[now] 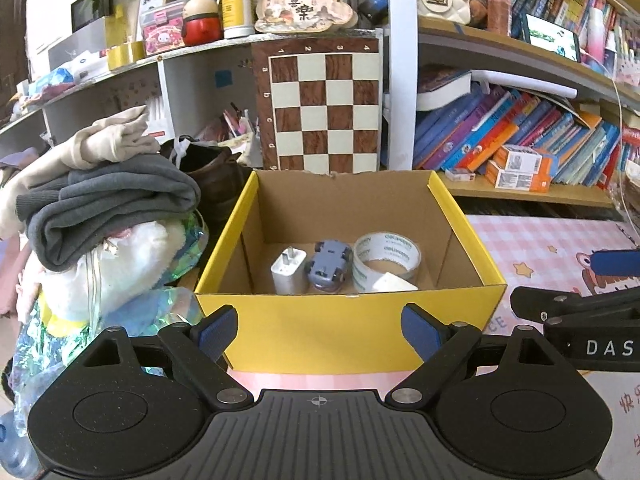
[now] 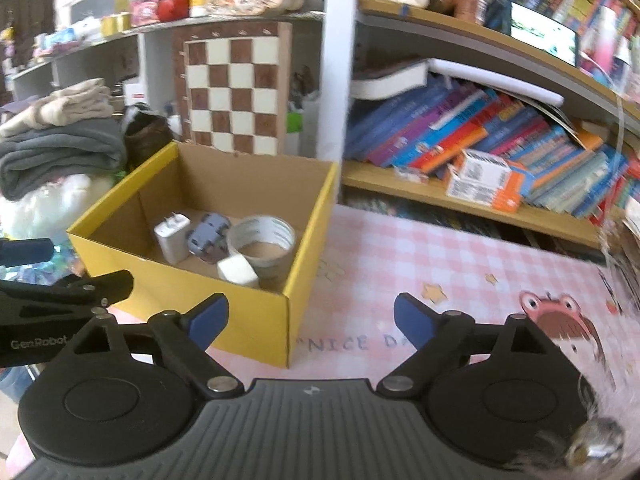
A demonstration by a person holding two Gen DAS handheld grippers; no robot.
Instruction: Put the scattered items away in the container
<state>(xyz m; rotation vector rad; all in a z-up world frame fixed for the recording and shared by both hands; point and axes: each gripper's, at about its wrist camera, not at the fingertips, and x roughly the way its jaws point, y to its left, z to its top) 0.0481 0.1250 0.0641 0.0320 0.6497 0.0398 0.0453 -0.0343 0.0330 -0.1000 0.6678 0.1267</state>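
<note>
box (image 1: 344,320) dead ahead of left gripper (image 1: 320,334), ahead-left of right gripper (image 2: 311,326); left nearer | both jaws wide open, empty | box sat at mat's (image 2: 460,264) left edge | held charger (image 1: 289,270), toy car (image 1: 329,266), tape (image 1: 386,260), white block (image 2: 238,270) | no loose items seen on mat

Box (image 1: 348,328) on mat (image 1: 552,248); inside, left to right: charger (image 1: 288,271), toy car (image 1: 328,266), tape roll (image 1: 386,260). Clothes pile (image 1: 104,196) left; chessboard (image 1: 324,108) behind; bookshelf (image 1: 520,136) right.
</note>
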